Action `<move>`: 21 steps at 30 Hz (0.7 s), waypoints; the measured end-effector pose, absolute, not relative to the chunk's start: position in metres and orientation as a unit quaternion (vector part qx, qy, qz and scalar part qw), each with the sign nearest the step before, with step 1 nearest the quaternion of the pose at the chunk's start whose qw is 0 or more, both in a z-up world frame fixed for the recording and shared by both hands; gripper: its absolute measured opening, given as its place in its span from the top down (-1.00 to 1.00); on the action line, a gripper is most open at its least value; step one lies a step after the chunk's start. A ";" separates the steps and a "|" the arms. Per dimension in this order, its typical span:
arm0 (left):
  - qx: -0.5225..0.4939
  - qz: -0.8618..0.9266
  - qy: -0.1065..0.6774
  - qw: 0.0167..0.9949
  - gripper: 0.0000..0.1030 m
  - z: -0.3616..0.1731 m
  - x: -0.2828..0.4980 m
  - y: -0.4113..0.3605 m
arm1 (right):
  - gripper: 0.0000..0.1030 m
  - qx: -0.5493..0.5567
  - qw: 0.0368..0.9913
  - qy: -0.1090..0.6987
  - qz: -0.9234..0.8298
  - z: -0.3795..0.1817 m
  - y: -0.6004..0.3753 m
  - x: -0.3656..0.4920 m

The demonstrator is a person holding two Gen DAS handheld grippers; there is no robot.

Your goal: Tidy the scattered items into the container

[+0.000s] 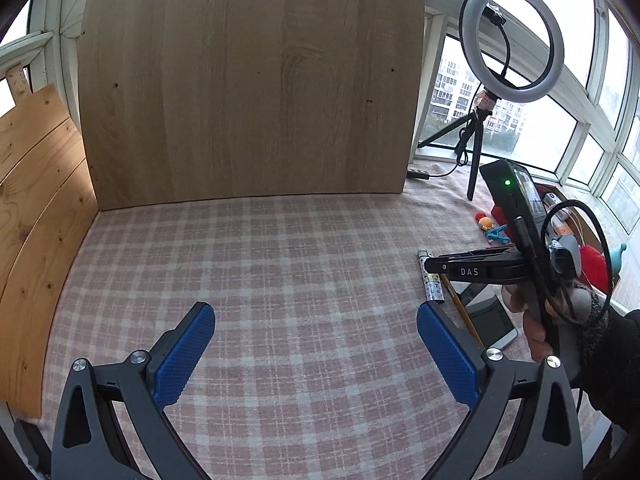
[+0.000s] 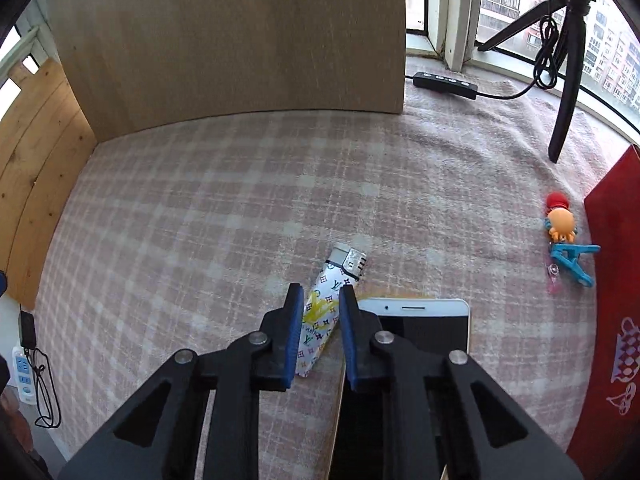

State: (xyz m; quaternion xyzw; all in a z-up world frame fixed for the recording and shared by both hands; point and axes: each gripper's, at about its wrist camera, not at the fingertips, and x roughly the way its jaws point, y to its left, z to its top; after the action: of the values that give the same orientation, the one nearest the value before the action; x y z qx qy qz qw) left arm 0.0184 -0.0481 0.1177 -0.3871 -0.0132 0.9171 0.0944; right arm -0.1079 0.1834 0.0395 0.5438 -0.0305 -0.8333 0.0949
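A white patterned lighter point(image 2: 325, 309) lies on the checked cloth. My right gripper point(image 2: 320, 300) has closed its blue pads on both sides of the lighter, low on the cloth. The lighter also shows in the left wrist view point(image 1: 431, 279), under the right gripper point(image 1: 434, 266). A white phone point(image 2: 424, 324) lies just right of the lighter, with a yellow pencil point(image 1: 464, 312) beside it. A blue clip point(image 2: 572, 260) and an orange toy point(image 2: 560, 222) lie further right, next to the red container point(image 2: 616, 280). My left gripper point(image 1: 316, 328) is open and empty above bare cloth.
A wooden board point(image 1: 248, 80) stands at the back and wooden planks point(image 1: 32, 200) on the left. A ring light on a tripod point(image 1: 512, 40) stands at the back right, with a black cable remote point(image 2: 444, 80) on the cloth. A power strip point(image 2: 24, 372) lies off the left edge.
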 end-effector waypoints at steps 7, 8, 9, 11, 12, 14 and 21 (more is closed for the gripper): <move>-0.387 0.917 -0.033 0.088 -0.97 0.116 0.019 -0.060 | 0.63 0.568 0.101 0.009 -0.816 0.039 0.169 -0.127; -0.387 0.917 -0.034 0.088 -0.97 0.116 0.019 -0.060 | 0.63 0.572 0.107 0.005 -0.813 0.038 0.168 -0.129; -0.388 0.917 -0.036 0.088 -0.97 0.115 0.019 -0.061 | 0.63 0.575 0.114 0.001 -0.810 0.038 0.166 -0.130; -0.388 0.916 -0.039 0.088 -0.97 0.114 0.020 -0.062 | 0.64 0.582 0.127 -0.007 -0.803 0.037 0.162 -0.133; -0.389 0.916 -0.040 0.088 -0.97 0.114 0.020 -0.063 | 0.64 0.586 0.133 -0.013 -0.799 0.037 0.160 -0.134; -0.387 0.917 -0.039 0.089 -0.97 0.115 0.022 -0.063 | 0.64 0.594 0.136 -0.028 -0.792 0.034 0.159 -0.134; -0.386 0.918 -0.046 0.086 -0.97 0.117 0.026 -0.070 | 0.57 0.587 0.076 -0.024 -0.806 0.037 0.177 -0.123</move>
State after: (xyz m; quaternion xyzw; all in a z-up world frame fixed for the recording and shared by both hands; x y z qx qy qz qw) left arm 0.0255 -0.0696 0.1166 -0.3855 -0.0457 0.9176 0.0856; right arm -0.1235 0.1774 0.0374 0.5868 -0.0244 -0.8058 0.0757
